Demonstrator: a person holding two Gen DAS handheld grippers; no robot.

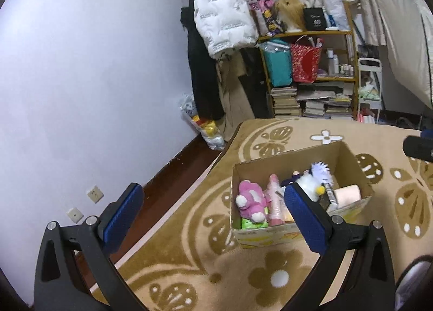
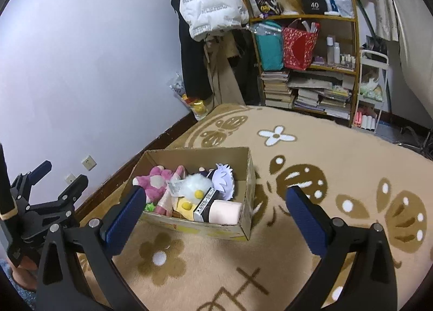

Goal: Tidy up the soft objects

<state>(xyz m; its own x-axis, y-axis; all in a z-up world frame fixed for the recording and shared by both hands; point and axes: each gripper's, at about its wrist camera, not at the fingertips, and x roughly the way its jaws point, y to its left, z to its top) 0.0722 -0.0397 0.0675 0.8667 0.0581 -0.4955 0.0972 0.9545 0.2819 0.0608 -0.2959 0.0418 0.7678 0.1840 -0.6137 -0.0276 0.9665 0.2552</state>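
An open cardboard box [image 1: 284,159] [image 2: 200,156] stands on the patterned rug. It holds a pink plush [image 1: 251,200] [image 2: 154,181], a white fluffy plush [image 1: 308,184] [image 2: 194,186], a purple-white plush [image 2: 224,178], a pink roll [image 1: 347,194] [image 2: 224,212] and other soft things. My left gripper [image 1: 213,192] [image 2: 62,175] is open and empty, above and to the left of the box. My right gripper [image 2: 216,194] hangs open over the box's near side with nothing held between its fingers.
The beige floral rug [image 2: 324,148] covers the floor, with dark wood flooring [image 1: 184,165] and a wall with sockets [image 2: 88,162] on the left. Behind stand a wooden shelf [image 2: 305,67] with bags and book stacks, hanging coats [image 1: 224,13], a white rack [image 2: 370,89] and a plastic bag [image 1: 205,127].
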